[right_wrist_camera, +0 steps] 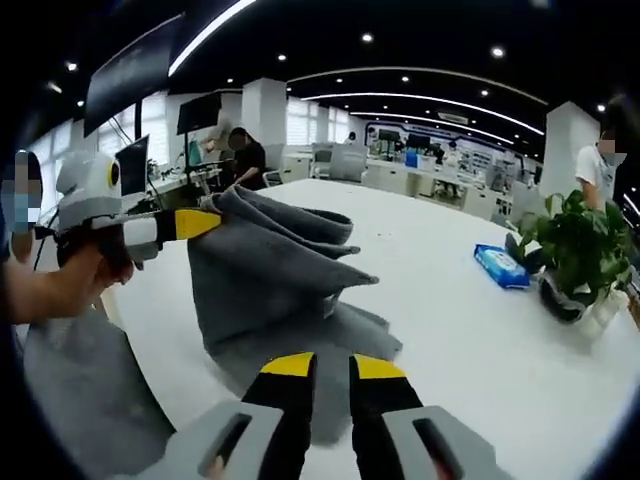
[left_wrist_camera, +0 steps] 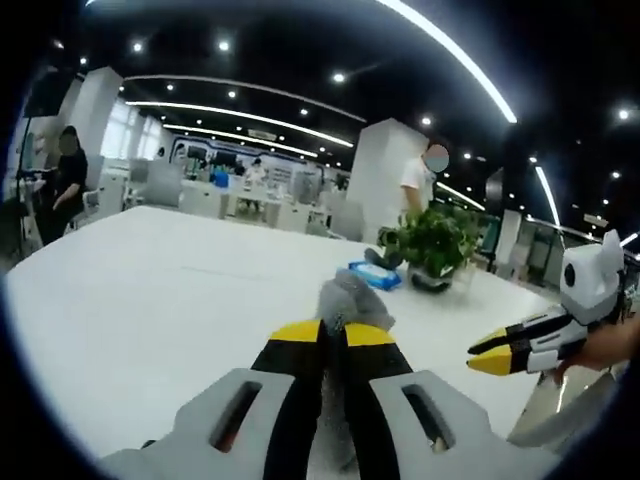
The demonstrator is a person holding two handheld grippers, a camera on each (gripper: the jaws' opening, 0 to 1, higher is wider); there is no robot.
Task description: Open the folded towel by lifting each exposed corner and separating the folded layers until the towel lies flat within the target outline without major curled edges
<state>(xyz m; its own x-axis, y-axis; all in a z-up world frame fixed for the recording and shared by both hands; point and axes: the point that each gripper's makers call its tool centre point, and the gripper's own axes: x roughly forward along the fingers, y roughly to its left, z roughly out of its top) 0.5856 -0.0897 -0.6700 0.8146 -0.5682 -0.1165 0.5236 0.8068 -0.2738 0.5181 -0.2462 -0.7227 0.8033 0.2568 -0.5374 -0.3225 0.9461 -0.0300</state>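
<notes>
Towel (right_wrist_camera: 270, 270) — grey, soft and limp — hung above the white table (right_wrist_camera: 470, 330), one corner pinched in the left hand-held gripper (right_wrist_camera: 205, 222); the right hand-held gripper (right_wrist_camera: 330, 368), jaws slightly parted and empty, faced its lower folds — likely the next hold.

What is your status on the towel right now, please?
Left gripper shut on grey towel, corner lifted off table. Right gripper open, empty. Towel bunched, not flat. Wipes pack, potted plant well aside.
</notes>
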